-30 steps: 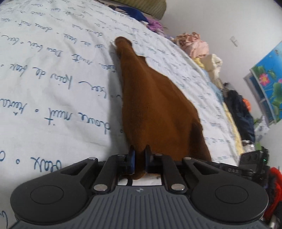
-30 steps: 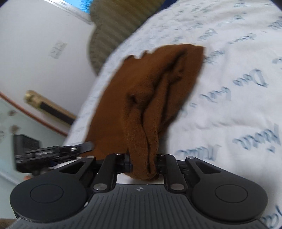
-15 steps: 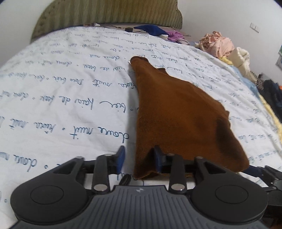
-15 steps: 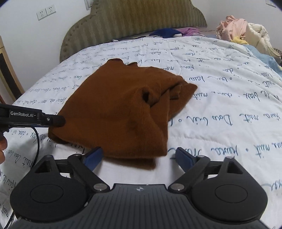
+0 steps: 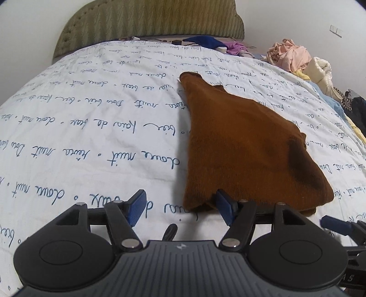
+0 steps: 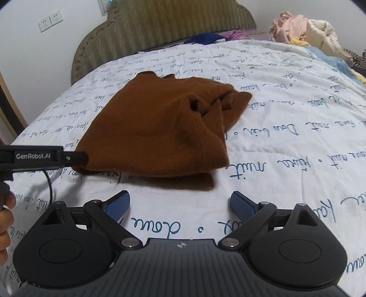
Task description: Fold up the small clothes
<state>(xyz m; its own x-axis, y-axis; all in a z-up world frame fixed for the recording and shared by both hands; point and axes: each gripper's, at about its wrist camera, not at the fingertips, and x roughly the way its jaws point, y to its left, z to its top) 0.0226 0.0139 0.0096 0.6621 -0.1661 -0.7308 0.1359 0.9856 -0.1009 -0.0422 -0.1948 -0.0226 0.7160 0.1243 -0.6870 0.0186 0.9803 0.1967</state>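
With both the left gripper (image 5: 181, 206) and right gripper (image 6: 180, 205) just released, the brown knit garment (image 6: 157, 128) lies at twelve o'clock (bunched at two o'clock); re-gripping one layer could undo the fold.

A bed (image 6: 297, 118) with a white script-printed cover fills the room. At its far end stands an olive padded headboard (image 6: 173, 25) against a white wall (image 6: 75, 27). 2 sockets (image 6: 50, 20) sit far left. Clothes (image 5: 295, 57) pile far right.
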